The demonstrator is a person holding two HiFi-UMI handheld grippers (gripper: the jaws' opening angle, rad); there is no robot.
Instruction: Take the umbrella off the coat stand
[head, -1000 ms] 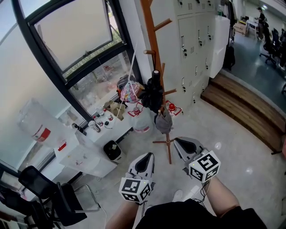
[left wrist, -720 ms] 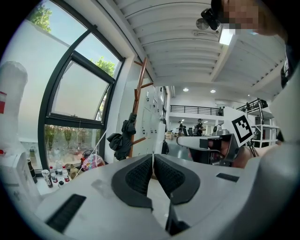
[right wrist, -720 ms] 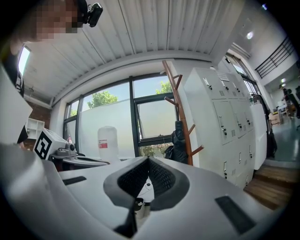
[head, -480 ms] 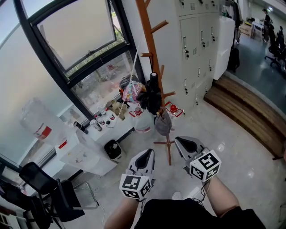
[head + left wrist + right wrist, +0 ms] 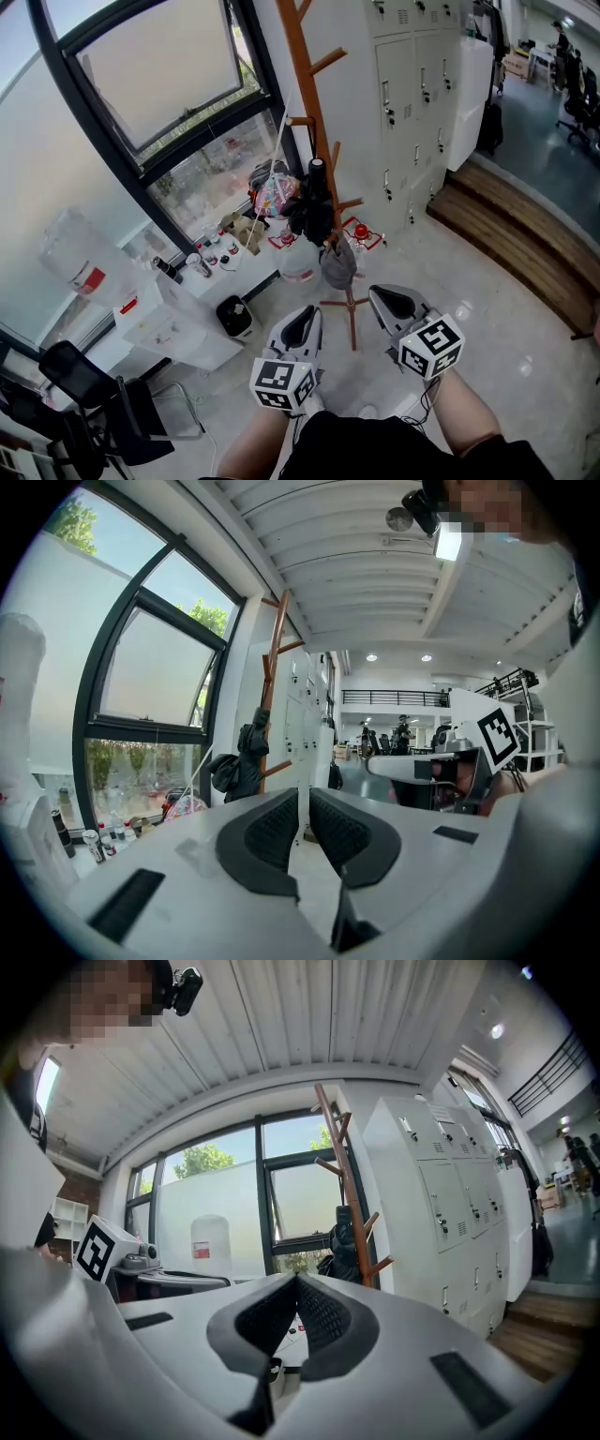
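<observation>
Umbrella [image 5: 315, 202], black and folded, hangs against wooden coat stand [image 5: 298, 66], long axis upright along the pole, stubby end pointing up. Left gripper [image 5: 307, 317] and right gripper [image 5: 386, 300] both clenched, empty, apart from it.

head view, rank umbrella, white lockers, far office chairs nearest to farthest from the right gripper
1. umbrella, hanging on the coat stand just ahead of the right gripper
2. white lockers, behind the stand
3. office chairs, far top right
</observation>
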